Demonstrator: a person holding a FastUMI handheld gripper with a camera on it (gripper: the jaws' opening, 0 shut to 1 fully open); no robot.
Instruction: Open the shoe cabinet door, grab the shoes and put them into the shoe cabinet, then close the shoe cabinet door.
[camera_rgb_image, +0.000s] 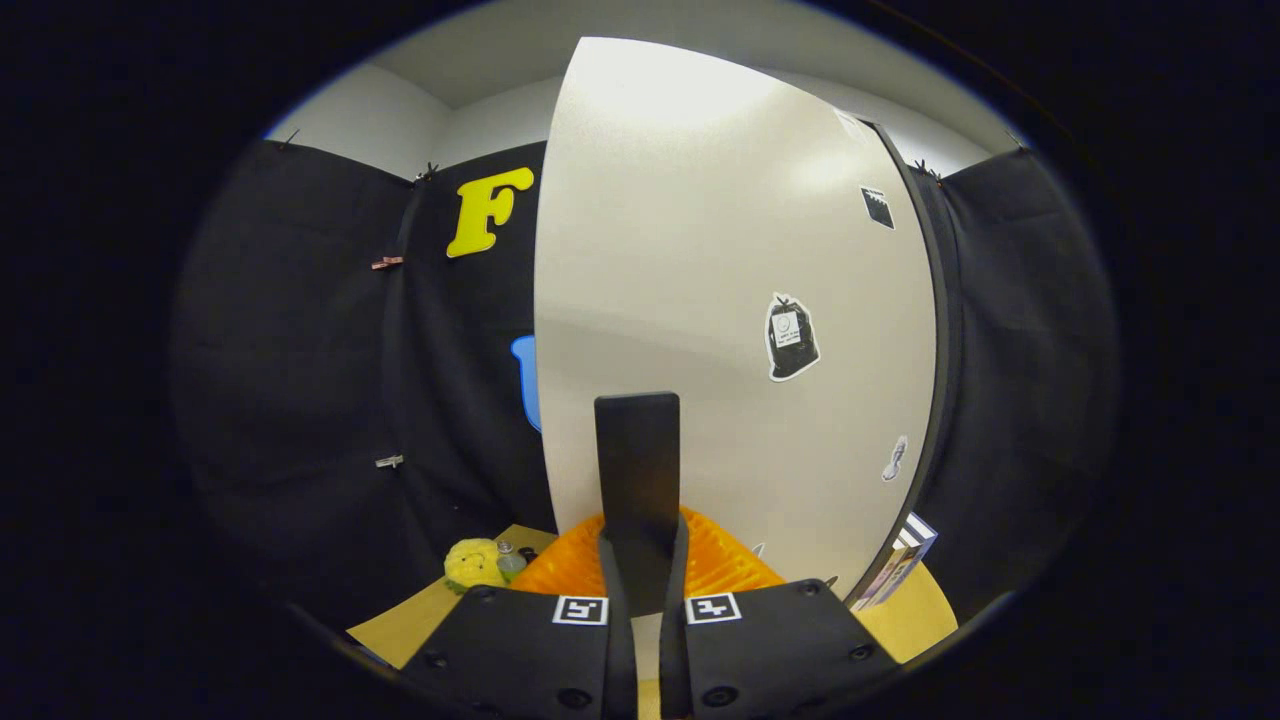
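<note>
The white shoe cabinet door (720, 250) stands tall just ahead of me, with its free edge to the left of my fingers and its dark frame (940, 380) to the right. A black sticker (792, 337) and a small shoe sticker (895, 458) are on its face. My gripper (637, 400) is shut, its fingers pressed together and pointing up in front of the door's lower part; nothing shows between them. I cannot tell whether the tips touch the door. An orange ribbed object (725, 565) lies low, behind the fingers at the door's foot.
A yellow plush toy (472, 562) and a small bottle (510, 562) sit on the tan surface (420, 620) left of the orange object. Some books (900, 560) lean at the door's lower right. Black cloth walls close in both sides.
</note>
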